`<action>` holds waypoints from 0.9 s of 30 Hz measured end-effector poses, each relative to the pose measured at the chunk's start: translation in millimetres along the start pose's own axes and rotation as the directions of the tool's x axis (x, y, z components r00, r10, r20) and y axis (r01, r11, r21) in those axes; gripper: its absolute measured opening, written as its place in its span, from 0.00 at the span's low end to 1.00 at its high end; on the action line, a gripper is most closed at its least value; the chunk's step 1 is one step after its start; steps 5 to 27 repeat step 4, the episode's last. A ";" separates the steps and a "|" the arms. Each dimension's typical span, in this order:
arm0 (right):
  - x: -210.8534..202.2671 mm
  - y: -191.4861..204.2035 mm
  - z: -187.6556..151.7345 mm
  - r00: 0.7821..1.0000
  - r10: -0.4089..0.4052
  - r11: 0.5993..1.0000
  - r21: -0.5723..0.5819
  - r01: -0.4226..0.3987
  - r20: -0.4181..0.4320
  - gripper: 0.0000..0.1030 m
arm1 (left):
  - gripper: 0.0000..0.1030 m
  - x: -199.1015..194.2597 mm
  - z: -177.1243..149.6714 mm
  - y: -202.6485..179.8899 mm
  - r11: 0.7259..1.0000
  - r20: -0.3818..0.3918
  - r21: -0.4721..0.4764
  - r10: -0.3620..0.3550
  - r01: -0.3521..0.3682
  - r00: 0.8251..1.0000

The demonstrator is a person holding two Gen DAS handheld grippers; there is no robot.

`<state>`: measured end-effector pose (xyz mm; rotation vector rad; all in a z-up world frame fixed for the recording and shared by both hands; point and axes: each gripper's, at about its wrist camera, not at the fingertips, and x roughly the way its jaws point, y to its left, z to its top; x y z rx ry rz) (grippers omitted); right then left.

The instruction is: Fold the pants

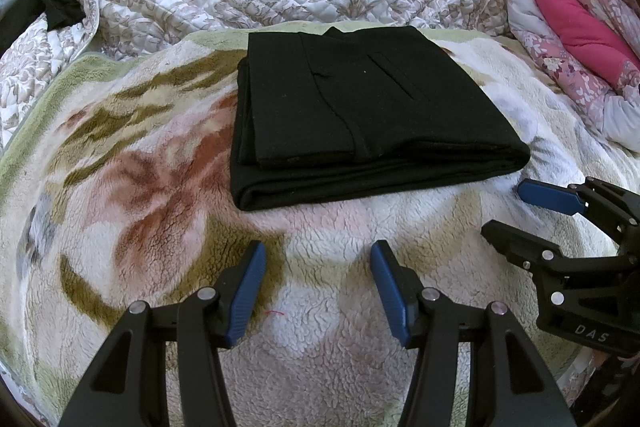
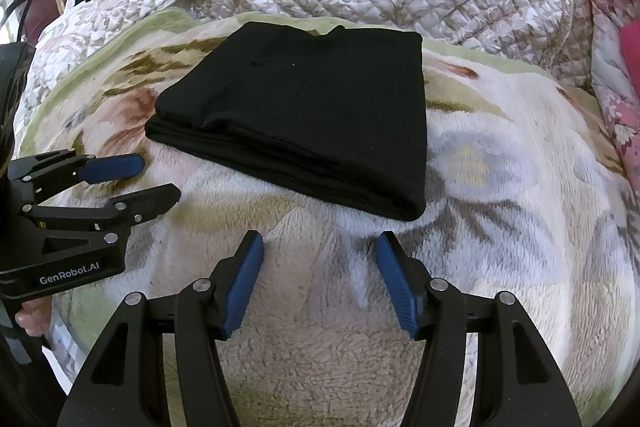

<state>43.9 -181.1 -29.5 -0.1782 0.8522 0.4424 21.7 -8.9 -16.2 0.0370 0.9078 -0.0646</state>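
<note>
black folded fabric pants (image 1: 360, 115) | left gripper (image 1: 318, 287), right gripper (image 2: 320, 283): we see both released, empty | risk: fluffy floral fleece blanket (image 1: 140, 187) shifting could loosen folds

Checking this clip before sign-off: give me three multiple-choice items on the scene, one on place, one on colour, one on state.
1. Where do the folded black pants lie?
A. on the fleecy floral blanket
B. on the pink pillow
C. on the floor

2. What colour are the gripper pads?
A. red
B. blue
C. white

3. What do the left gripper and right gripper hold?
A. a pant leg each
B. the blanket
C. nothing

Answers: 1 A, blanket shows all round the pants. 2 B, blue in both views. 3 C, both stand open short of the pants.
</note>
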 end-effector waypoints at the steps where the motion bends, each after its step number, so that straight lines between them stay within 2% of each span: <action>1: 0.0 -0.7 -0.3 1.000 0.003 1.000 -0.006 -0.003 0.003 0.59 | 0.56 0.4 -0.1 0.2 1.000 0.000 0.000 0.000 0.000 1.000; 4: 1.9 -3.8 0.1 1.000 0.010 1.000 -0.019 -0.010 0.011 0.63 | 0.56 0.4 -0.6 1.1 1.000 0.002 -0.004 -0.002 0.002 1.000; 27: 1.9 -3.8 0.1 1.000 0.010 1.000 -0.019 -0.010 0.011 0.63 | 0.56 0.4 -0.6 1.1 1.000 0.002 -0.004 -0.002 0.002 1.000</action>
